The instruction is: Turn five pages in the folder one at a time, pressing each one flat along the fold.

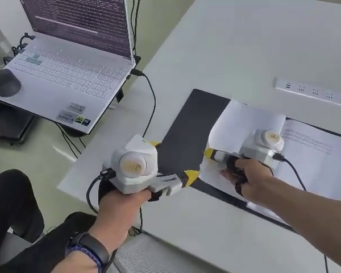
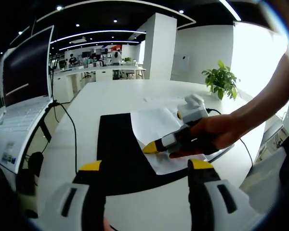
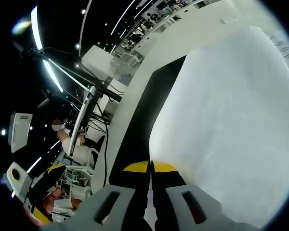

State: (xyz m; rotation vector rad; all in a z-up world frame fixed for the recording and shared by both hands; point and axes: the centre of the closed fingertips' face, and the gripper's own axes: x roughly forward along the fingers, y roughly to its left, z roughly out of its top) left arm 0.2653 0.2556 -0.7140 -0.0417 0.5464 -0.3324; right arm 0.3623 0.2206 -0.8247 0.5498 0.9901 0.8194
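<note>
A black folder (image 1: 184, 133) lies open on the white table, its bare black left cover (image 2: 113, 144) toward me. My right gripper (image 1: 208, 153) is shut on the lower left edge of a white page (image 1: 244, 128), which is lifted and curls over the printed stack (image 1: 318, 151). In the right gripper view the yellow-tipped jaws (image 3: 150, 167) meet on the page (image 3: 231, 120). My left gripper (image 1: 173, 162) hovers open at the folder's near left corner, a short way from the right gripper (image 2: 183, 137). Nothing sits between the open left gripper (image 2: 146, 166) and its jaws.
An open laptop (image 1: 74, 57) and a mouse (image 1: 5, 82) sit on a lower stand to the left, with a cable (image 1: 150, 96) running off the table (image 1: 250, 51) edge. A white power strip (image 1: 312, 91) lies behind the folder. A potted plant (image 2: 221, 82) stands far off.
</note>
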